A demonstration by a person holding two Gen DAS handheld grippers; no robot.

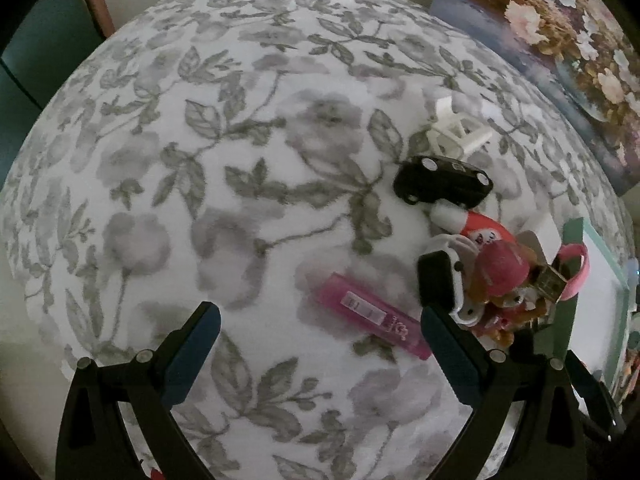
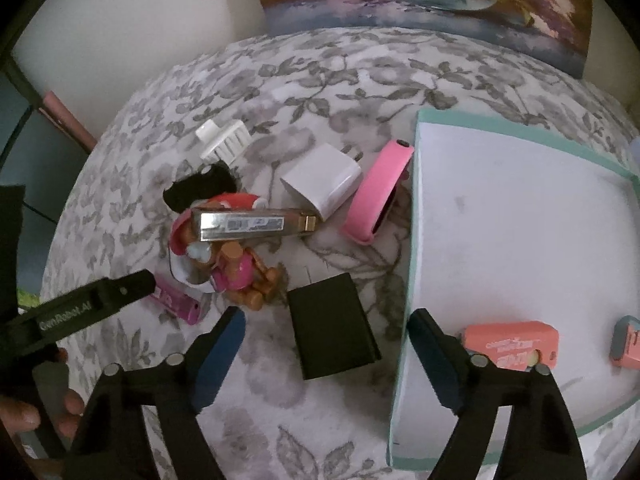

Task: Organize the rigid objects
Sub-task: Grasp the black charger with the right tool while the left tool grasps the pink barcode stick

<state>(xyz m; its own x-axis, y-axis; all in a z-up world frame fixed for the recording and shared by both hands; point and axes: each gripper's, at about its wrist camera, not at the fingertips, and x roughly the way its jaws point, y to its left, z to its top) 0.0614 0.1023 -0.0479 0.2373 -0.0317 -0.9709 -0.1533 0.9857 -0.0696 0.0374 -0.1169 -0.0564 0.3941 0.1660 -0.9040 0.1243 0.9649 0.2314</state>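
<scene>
Clutter beside the teal box half-hides a toy figure, perhaps a bear; black charger lies between the right gripper's spread jaws, untouched; left gripper gapes over a pink tube.

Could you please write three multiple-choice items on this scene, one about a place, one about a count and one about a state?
1. Where does the black adapter lie?
A. in the tray
B. on the floral cloth beside the tray
C. on the painting

2. How many salmon-pink items lie in the tray?
A. none
B. two
C. five

3. How does the right gripper stand?
A. open, holding nothing
B. shut on the adapter
C. shut on the pink band

Key: 1 B, it rests left of the tray wall; 2 B, two show near the front edge; 3 A, both fingers stand clear of the adapter.
</scene>
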